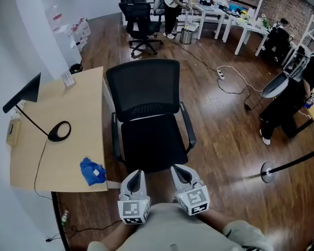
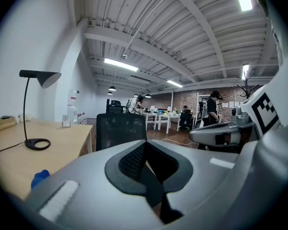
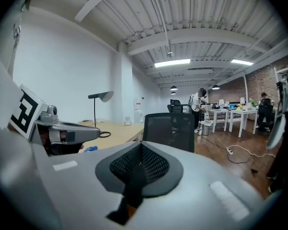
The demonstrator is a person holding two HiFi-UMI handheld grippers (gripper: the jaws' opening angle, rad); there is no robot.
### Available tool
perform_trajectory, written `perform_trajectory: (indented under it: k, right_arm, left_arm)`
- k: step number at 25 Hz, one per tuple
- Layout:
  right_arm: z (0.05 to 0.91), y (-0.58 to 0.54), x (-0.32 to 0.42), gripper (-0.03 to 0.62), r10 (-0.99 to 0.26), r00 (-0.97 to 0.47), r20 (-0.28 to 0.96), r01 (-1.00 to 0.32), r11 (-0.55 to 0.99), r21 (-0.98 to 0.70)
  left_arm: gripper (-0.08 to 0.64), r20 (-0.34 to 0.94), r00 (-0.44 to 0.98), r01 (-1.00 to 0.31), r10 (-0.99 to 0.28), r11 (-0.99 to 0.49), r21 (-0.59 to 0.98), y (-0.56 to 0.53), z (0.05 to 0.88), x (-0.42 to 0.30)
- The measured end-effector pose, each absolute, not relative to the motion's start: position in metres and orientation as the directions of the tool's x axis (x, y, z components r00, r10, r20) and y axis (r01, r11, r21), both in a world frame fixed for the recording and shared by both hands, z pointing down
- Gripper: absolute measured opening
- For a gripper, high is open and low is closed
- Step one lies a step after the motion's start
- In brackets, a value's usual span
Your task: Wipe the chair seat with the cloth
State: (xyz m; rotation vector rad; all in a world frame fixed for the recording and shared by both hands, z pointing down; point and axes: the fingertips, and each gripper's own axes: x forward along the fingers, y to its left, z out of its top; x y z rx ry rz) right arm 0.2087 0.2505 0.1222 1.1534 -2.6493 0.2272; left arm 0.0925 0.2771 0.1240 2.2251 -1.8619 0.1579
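I hold the left gripper (image 1: 136,175) and right gripper (image 1: 179,170) at bottom centre, jaws closed and empty, facing the seat (image 1: 153,145). The cloth (image 1: 92,171) lies lower left on the desk (image 1: 68,103), within reach. I judge it must be fetched first.

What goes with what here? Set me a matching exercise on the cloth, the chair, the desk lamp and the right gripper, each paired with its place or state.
Things:
1. blue cloth
2. black chair
3. desk lamp
4. right gripper

Places or states:
a. shut, with nothing in it
b. crumpled on the desk, near its front corner
c. beside the desk, seat bare
d. upright on the desk, cord trailing from its ring base

Pairs: 1-b, 2-c, 3-d, 4-a
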Motion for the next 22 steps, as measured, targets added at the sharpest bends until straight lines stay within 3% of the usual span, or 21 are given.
perform_trajectory:
  k: [11, 22]
  right_arm:
    - [0.141, 0.324, 0.279, 0.003, -0.613, -0.742, 0.272, -0.657, 0.746, -0.108]
    - [0.117, 0.328, 0.276, 0.003, -0.673, -0.704, 0.227, -0.703, 0.706, -0.085]
  left_arm:
    - [0.006, 0.286, 0.137, -0.99, -0.948, -0.118, 0.081, 0.342, 0.145, 0.187]
    - [0.006, 0.261, 0.136, -0.991, -0.956, -0.13, 0.041, 0.357, 0.13, 0.167]
